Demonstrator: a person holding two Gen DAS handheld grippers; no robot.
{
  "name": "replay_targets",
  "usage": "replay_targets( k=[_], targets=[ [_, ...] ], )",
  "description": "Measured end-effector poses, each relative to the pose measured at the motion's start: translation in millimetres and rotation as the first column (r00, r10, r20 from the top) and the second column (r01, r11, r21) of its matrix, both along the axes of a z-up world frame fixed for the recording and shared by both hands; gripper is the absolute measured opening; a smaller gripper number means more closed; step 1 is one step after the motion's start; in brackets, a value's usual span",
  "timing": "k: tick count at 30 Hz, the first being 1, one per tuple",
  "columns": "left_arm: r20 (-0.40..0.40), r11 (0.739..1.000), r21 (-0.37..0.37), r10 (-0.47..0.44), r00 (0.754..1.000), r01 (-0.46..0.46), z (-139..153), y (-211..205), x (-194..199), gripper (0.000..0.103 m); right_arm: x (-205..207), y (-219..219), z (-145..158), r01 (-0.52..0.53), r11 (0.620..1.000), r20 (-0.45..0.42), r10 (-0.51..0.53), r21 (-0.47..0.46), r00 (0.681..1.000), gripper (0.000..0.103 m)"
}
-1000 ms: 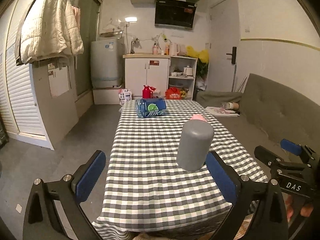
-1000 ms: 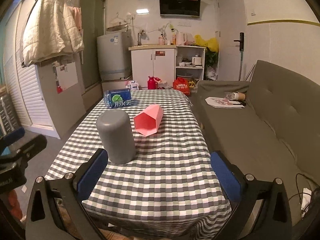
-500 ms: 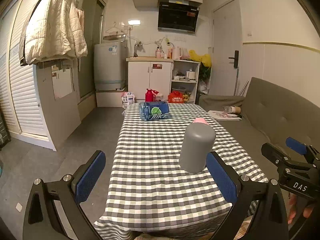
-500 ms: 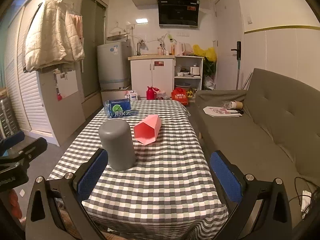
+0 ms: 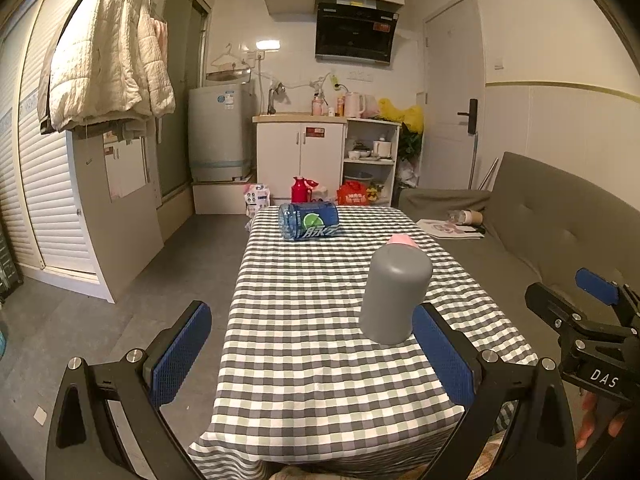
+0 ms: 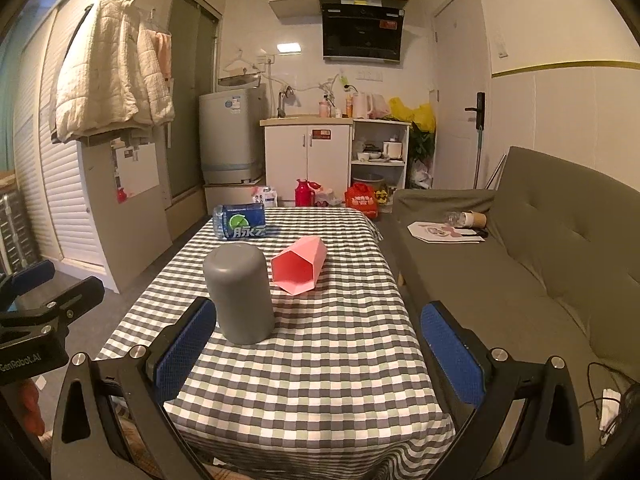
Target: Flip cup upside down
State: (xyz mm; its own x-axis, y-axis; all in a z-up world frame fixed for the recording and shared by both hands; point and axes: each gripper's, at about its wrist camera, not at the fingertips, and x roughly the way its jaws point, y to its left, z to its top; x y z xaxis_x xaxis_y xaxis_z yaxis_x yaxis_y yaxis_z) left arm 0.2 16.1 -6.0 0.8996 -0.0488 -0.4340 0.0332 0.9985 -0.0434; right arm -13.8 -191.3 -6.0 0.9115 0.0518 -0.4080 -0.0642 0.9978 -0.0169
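A grey cup (image 5: 394, 294) (image 6: 240, 292) stands upside down, closed end up, on the checked tablecloth (image 5: 304, 312) (image 6: 320, 344). A pink cup (image 6: 300, 264) lies on its side behind it, mouth towards me; only its tip (image 5: 402, 239) shows in the left wrist view. My left gripper (image 5: 316, 354) is open and empty, held back at the table's near edge, the grey cup just past its right finger. My right gripper (image 6: 320, 356) is open and empty, the grey cup just past its left finger. Each gripper shows at the edge of the other's view.
A blue labelled water bottle (image 5: 310, 222) (image 6: 242, 221) lies on its side at the table's far end. A grey sofa (image 6: 540, 248) runs along the right, with paper and a bottle on it. Kitchen cabinets (image 5: 300, 152) and a washing machine stand beyond.
Both grippers have drawn back and risen a little from the table, so the cups look slightly farther off. The cups and the bottle have not moved.
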Motion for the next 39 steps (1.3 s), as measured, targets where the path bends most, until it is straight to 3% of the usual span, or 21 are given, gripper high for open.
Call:
replay_targets(
  k=[39],
  targets=[
    [0.019,1.0,-0.014,-0.002,1.0,0.002,2.2,4.6,-4.9,0.103,4.4,-1.1,-2.0,0.008,1.0,-0.02,-0.008,-0.014,1.0,0.103]
  ],
)
